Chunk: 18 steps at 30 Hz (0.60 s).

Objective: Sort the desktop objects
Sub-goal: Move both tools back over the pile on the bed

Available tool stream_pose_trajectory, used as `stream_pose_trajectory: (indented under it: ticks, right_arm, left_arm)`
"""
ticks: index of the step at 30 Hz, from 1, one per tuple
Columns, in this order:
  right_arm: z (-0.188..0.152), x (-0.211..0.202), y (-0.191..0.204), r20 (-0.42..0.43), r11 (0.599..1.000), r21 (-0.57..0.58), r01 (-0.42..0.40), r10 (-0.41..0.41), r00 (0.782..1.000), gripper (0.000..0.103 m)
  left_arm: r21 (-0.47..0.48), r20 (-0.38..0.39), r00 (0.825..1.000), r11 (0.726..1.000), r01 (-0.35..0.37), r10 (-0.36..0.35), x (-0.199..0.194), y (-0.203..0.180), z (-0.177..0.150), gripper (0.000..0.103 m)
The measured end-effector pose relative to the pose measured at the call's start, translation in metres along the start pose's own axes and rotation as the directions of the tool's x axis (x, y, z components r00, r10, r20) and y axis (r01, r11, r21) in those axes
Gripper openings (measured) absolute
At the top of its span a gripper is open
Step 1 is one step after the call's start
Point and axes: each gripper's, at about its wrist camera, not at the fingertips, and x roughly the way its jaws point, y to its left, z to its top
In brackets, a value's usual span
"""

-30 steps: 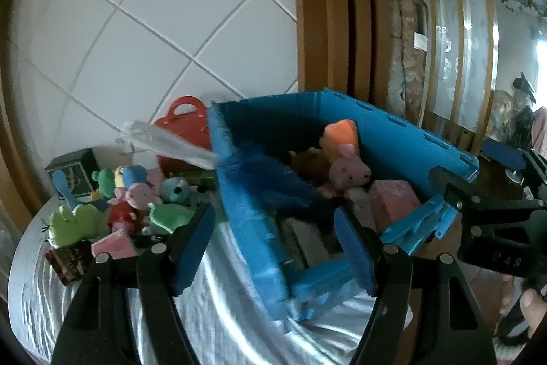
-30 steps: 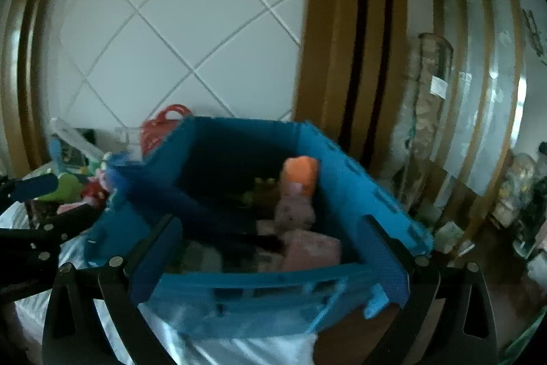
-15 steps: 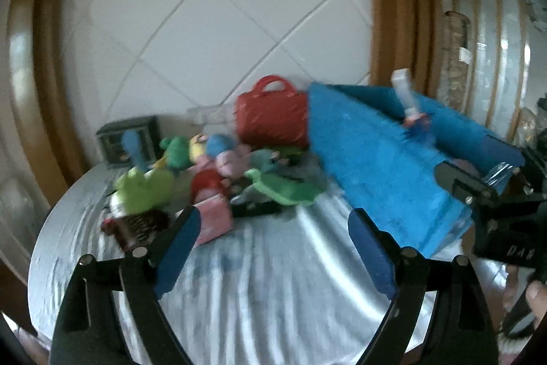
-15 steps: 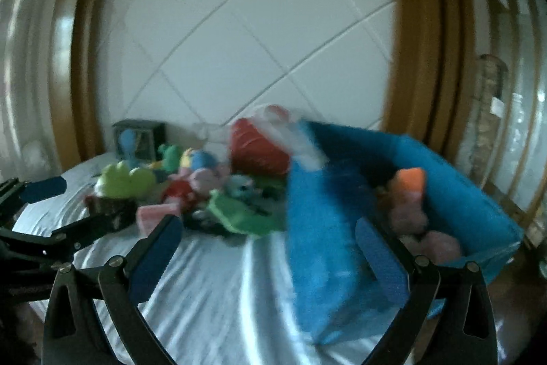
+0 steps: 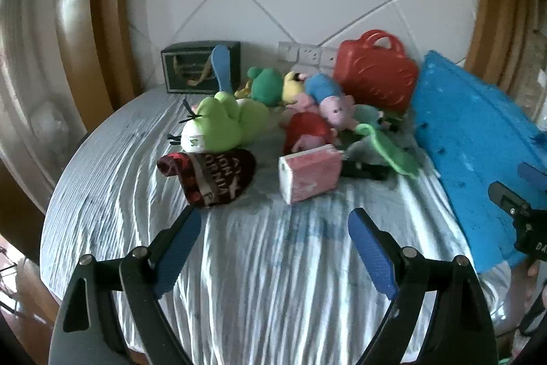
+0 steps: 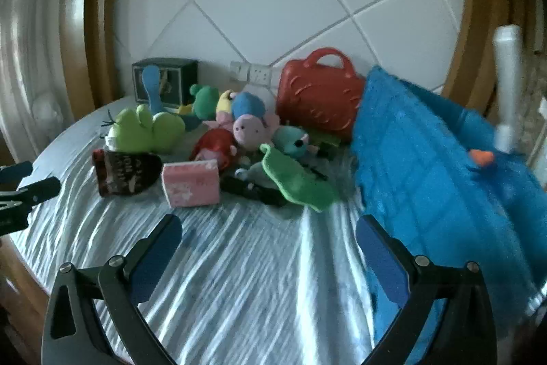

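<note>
A heap of toys lies at the back of the round table: a light green plush [image 5: 218,122], a pink pig plush [image 5: 336,106], a red toy handbag [image 5: 374,79] and a green leaf-shaped piece [image 5: 393,149]. In front of them lie a dark red pouch [image 5: 208,175] and a pink box [image 5: 309,175]. My left gripper [image 5: 275,218] hangs open and empty over bare cloth just short of those two. My right gripper [image 6: 269,223] is open and empty too, short of the pink box [image 6: 191,182] and leaf piece [image 6: 297,180]. The blue bin [image 6: 427,166] stands to the right.
A striped white cloth [image 5: 273,279] covers the table. A dark box [image 5: 191,67] and a wall socket strip [image 5: 307,53] sit at the tiled back wall. A white tube [image 6: 507,84] sticks up from the bin. Wooden frames flank both sides.
Both grippers have swung left and down, from over the blue bin to the cloth in front of the toy heap. The left jaws stand wider than a second ago.
</note>
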Motion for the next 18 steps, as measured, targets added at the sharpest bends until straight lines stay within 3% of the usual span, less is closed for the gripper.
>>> stream_pose_trajectory:
  ticks: [5,13,18]
  right_arm:
    - [0.016,0.060,-0.006,-0.061,0.999,-0.006,-0.037,0.037,0.997,0.103]
    - [0.023,0.145,-0.008,-0.195,0.999,0.022,-0.039,0.042,0.980,0.103]
    - [0.015,0.201,0.006,-0.294,0.997,0.067,-0.027,0.045,0.955,0.103]
  left_arm:
    - [0.005,-0.057,0.998,1.000,-0.012,0.013,0.047,-0.002,0.016,0.088]
    - [0.125,-0.180,0.983,0.990,0.061,-0.038,0.133,-0.020,0.037,0.088]
    - [0.193,-0.243,0.967,0.974,0.120,-0.071,0.189,-0.020,0.051,0.088]
